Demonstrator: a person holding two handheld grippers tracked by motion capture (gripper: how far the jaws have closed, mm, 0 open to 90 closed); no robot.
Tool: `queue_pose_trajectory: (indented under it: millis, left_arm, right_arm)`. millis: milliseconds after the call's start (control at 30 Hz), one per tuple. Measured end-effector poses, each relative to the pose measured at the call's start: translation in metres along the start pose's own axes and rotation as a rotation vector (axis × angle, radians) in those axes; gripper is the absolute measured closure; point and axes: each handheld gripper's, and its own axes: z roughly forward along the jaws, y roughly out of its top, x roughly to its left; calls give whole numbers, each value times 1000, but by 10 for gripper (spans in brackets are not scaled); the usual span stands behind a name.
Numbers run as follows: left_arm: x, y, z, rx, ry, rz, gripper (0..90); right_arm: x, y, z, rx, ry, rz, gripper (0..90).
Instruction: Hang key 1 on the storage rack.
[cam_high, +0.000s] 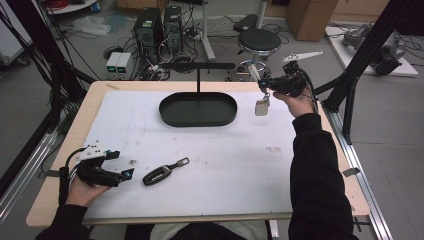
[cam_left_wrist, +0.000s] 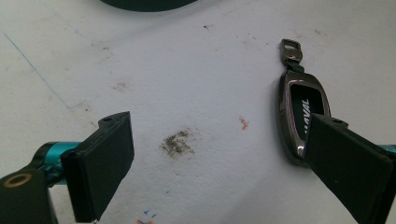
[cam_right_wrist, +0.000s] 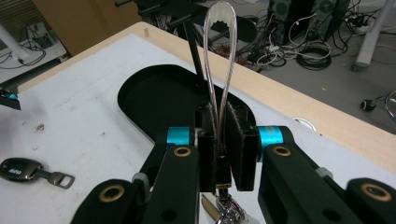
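My right gripper (cam_high: 263, 86) is raised above the table's far right, beside the black oval tray (cam_high: 200, 111). It is shut on a keychain, whose pale tag (cam_high: 261, 107) hangs under the jaws. In the right gripper view the pads (cam_right_wrist: 240, 140) pinch the base of a clear loop (cam_right_wrist: 233, 32) that stands up between them, and metal bits (cam_right_wrist: 225, 208) dangle below. My left gripper (cam_high: 121, 164) rests open at the near left of the table. A dark car key fob (cam_high: 158, 174) lies just right of it. In the left gripper view the fob (cam_left_wrist: 296, 107) sits partly behind the right jaw, nothing gripped.
A thin T-shaped stand (cam_high: 198, 66) rises from the back of the tray. The white mat (cam_high: 225, 165) covers most of the table and carries small smudges (cam_left_wrist: 177, 142). A stool (cam_high: 258, 41), computers and cables sit on the floor beyond the far edge.
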Motion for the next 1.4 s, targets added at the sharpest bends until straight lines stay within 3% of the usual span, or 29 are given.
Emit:
queue_pose_trajectory:
  millis: [300,667,933,1167,1400]
  left_arm:
    - [1,0,-1,-4,2,0,93]
    - [2,-1,-1,2,-4,1,94]
    - [3,-1,1,5,-10,0,94]
    - [5,-1,1,0,-15,-3,93]
    - [4,-1,2,8,-20,4,93]
  right_arm:
    - [12,23,13,-8,13,-25,834]
    - [11,40,32,-23,33,7,833]
    - [16,54,41,-20,35,-10,833]
    - [27,72,62,-9,46,-33,833]
    - [33,73,84,9,43,-45,831]
